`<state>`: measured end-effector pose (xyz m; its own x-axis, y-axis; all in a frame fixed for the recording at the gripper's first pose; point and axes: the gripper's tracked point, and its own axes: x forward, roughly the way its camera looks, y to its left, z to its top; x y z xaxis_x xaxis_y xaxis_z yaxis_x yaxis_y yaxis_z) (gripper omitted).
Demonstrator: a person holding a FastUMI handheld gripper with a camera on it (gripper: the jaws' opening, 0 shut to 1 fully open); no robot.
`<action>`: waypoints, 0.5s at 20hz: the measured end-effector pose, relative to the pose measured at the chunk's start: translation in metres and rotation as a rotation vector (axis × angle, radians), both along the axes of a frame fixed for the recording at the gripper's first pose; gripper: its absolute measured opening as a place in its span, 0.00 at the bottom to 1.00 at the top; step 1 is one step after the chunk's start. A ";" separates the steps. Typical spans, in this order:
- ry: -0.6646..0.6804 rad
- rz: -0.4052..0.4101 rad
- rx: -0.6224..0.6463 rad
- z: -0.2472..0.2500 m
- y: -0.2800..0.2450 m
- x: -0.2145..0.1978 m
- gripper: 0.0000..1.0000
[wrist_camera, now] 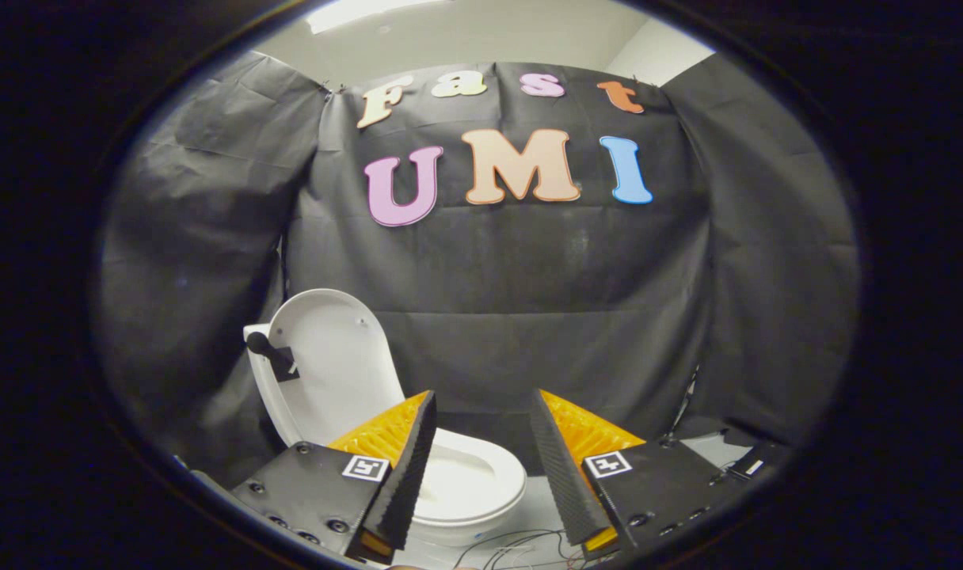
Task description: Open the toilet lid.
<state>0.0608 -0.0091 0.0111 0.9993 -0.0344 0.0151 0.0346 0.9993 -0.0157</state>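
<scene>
Toilet lid (335,360) upright, seat rim (481,483) bare; gripper (481,412) spread, empty, above it

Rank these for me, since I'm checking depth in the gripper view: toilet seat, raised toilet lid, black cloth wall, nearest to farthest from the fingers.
The gripper is open, its fingers holding nothing.
1. Toilet seat: just ahead, partly behind the left finger.
2. Toilet lid: upright beyond the seat, ahead of the left finger, a black handle on its edge.
3. Black cloth wall: farthest, behind the toilet.
</scene>
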 end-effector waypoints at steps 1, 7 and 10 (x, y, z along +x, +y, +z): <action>0.000 -0.009 -0.007 0.002 -0.001 0.000 0.75; -0.009 -0.012 -0.031 0.004 0.003 -0.002 0.75; 0.079 -0.026 -0.039 -0.018 -0.007 -0.003 0.75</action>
<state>0.0575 -0.0162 -0.0074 0.9962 -0.0610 -0.0623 0.0574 0.9966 -0.0586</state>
